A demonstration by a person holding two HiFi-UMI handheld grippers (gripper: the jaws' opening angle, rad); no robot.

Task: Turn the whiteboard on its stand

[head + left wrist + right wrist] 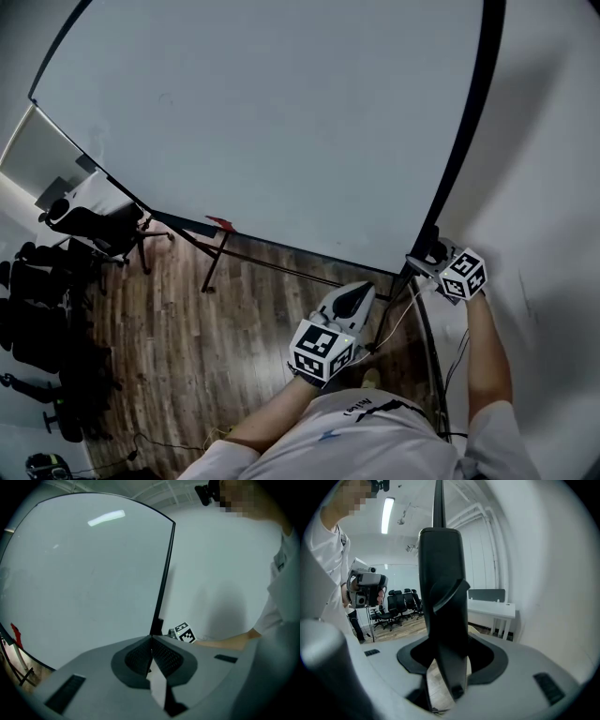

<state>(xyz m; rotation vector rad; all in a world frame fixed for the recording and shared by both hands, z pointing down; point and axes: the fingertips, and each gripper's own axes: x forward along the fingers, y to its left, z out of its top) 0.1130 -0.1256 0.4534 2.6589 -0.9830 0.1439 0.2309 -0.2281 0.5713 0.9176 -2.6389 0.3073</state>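
- The large white whiteboard with a thin black frame [281,122] stands on its stand. In the head view it fills the picture from 9 o'clock through 12 to 2 o'clock. Its face is smooth, glossy and bare, and the frame is a narrow, hard strip.
- The right gripper [433,262] is at 4 o'clock in the head view, at the low end of the board's right edge. In its own view the black frame edge [440,573] stands upright between the jaws, which are set wide and clamped on it.
- The left gripper [354,298], between 5 and 6 o'clock, points toward the board's lower edge. Its textured pads are pressed together with nothing between them, and I cannot tell whether the tip touches the board.
- Step in hand, as I judge it: the hold on the edge is made and the turn itself is still to do.
- The next move calls for swinging that edge round the stand's pivot with a firm clamp, since the slim frame could slip. The closed left tip could help by pushing on the flat face.
- The thin black metal stand [431,356] runs down from the board's corner at 5 o'clock, and a brace runs under the board.
- A small red object [220,223] lies on the ledge near centre.
- The brown wood-plank floor [187,356] lies at 7 o'clock, black padded office chairs [94,230] at 9 o'clock, and a plain white wall [553,187] at 3 o'clock.
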